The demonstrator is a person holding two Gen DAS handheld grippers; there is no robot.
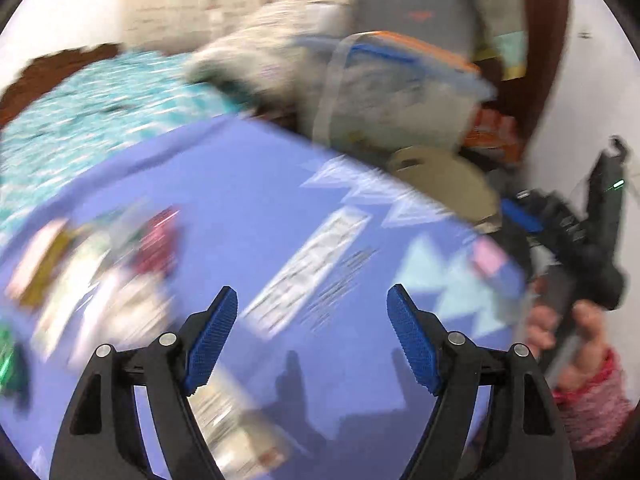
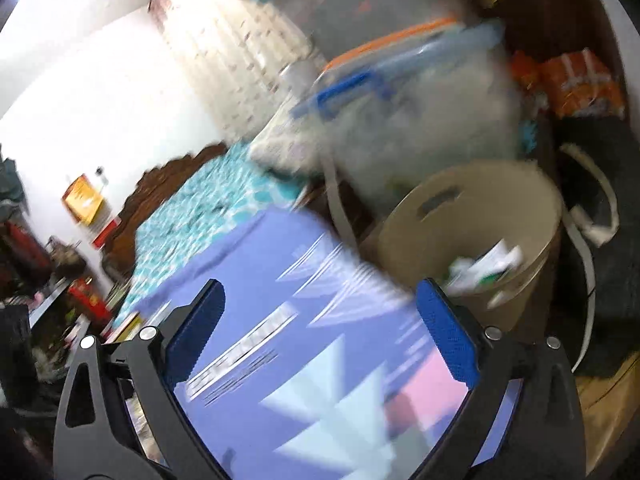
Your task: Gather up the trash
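Trash [image 1: 100,280], a blurred scatter of wrappers, lies on the purple mat [image 1: 248,200] to the left of your left gripper [image 1: 312,332]. More scraps [image 2: 484,264] sit inside the beige bin [image 2: 472,200] just past the mat's far edge, beside a clear lidded storage box [image 2: 420,112]. Your left gripper hangs above the mat with its jaws spread and nothing between them. Your right gripper [image 2: 320,332] is released too, jaws wide apart over the mat and empty, its right finger close to the bin. In the left view your right hand [image 1: 576,332] grips its tool's handle at the mat's right edge.
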